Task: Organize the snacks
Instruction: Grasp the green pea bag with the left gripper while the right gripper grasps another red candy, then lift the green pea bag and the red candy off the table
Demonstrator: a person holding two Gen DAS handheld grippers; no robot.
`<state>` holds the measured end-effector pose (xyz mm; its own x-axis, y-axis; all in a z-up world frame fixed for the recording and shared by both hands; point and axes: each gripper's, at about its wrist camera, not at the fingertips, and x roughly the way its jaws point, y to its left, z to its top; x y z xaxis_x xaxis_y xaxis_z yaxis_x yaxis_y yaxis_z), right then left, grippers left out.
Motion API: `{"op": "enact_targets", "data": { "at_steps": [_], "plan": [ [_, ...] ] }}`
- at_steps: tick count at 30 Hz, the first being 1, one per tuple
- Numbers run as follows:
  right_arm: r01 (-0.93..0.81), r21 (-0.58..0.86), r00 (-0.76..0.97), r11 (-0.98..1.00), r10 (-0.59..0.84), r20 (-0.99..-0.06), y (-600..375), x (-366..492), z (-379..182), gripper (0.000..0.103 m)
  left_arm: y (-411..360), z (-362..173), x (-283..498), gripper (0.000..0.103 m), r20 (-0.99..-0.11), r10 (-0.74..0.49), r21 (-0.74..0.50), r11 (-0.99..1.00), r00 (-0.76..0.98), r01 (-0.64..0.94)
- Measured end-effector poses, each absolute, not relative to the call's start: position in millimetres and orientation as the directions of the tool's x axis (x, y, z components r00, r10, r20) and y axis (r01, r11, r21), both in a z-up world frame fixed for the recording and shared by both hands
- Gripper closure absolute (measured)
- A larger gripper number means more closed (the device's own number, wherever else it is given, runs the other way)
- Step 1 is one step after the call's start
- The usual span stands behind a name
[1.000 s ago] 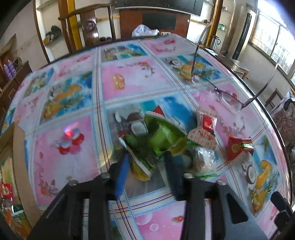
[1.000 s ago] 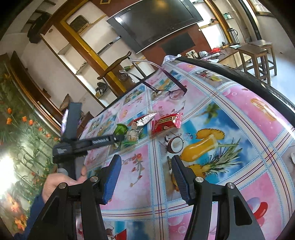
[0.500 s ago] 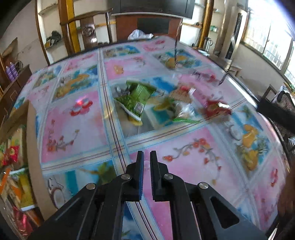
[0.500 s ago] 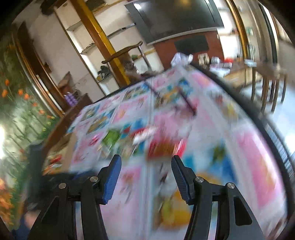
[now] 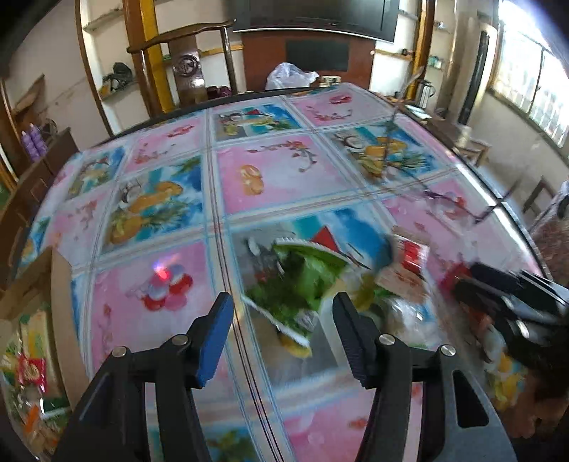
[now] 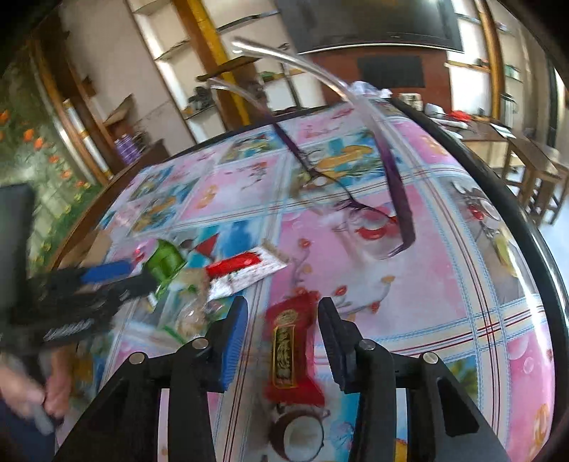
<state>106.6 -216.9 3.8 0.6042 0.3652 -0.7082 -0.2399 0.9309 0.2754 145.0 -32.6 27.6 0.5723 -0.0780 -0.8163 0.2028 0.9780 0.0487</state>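
Left gripper [image 5: 282, 330] back over green crinkly snack bag [image 5: 300, 284] after pulling away, jaws reopening, nothing gripped. Right gripper [image 6: 282, 336] swung in, jaws narrowing around red gold-label packet [image 6: 288, 350] flat on floral tablecloth [image 6: 409, 291], pads apart from it. Both pickups imminent; cardboard box [image 5: 57, 320] left.

Sunlit room — windows [image 5: 533, 81] at right, dark television [image 5: 316, 16] on the far wall, wooden chair [image 5: 185, 60] behind the worktop [image 5: 284, 170], wall shelves [image 6: 170, 53] beyond.

Black tool [image 5: 284, 334], blue and black pads, silver screws.
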Motion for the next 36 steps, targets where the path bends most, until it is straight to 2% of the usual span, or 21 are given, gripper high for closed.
{"op": "enact_targets", "data": {
  "at_steps": [2,4,6,7,9,15,19,22,25,36],
  "plan": [
    [-0.259,0.235,0.606,0.937,0.347,-0.715,-209.6,102.0,3.8,0.060,-39.0,22.1,154.4,0.046,-0.822,-0.049,0.085,0.975,0.568,0.207],
    [-0.259,0.171,0.612,0.951,0.299,-0.733,-203.3,100.8,3.3,0.069,-41.6,15.2,162.9,0.046,-0.831,-0.046,0.083,0.975,0.554,0.205],
    [-0.253,0.149,0.614,0.956,0.277,-0.739,-202.8,99.7,2.6,0.081,-42.5,9.5,167.6,0.051,-0.828,-0.050,0.076,0.977,0.558,0.200],
    [-0.252,0.141,0.615,0.957,0.272,-0.740,-203.6,100.0,2.5,0.083,-42.9,8.8,166.6,0.056,-0.825,-0.038,0.087,0.977,0.564,0.194],
    [-0.248,0.125,0.621,0.961,0.256,-0.741,-202.0,97.6,2.2,0.084,-43.7,8.7,163.0,0.059,-0.814,-0.030,0.097,0.978,0.580,0.187],
    [-0.241,0.160,0.617,0.957,0.278,-0.736,-201.1,83.8,4.8,0.085,-40.8,9.8,128.0,0.061,-0.820,-0.044,0.082,0.978,0.570,0.193],
    [-0.211,0.256,0.639,0.943,0.331,-0.695,-199.2,53.3,12.3,0.084,-36.9,8.9,76.4,0.061,-0.829,-0.095,0.048,0.970,0.551,0.239],
    [-0.201,0.290,0.668,0.936,0.348,-0.658,-188.7,24.1,17.2,0.084,-40.5,6.6,43.6,0.061,-0.802,-0.118,0.041,0.967,0.585,0.251],
    [-0.184,0.335,0.673,0.924,0.367,-0.642,-181.2,10.0,15.6,0.084,-46.5,7.4,40.7,0.061,-0.808,-0.163,0.009,0.958,0.566,0.288],
    [-0.112,0.289,0.700,0.951,0.282,-0.656,-185.9,14.7,12.7,0.084,-46.2,7.0,39.7,0.060,-0.797,-0.169,0.021,0.952,0.579,0.306]
  ]
}}
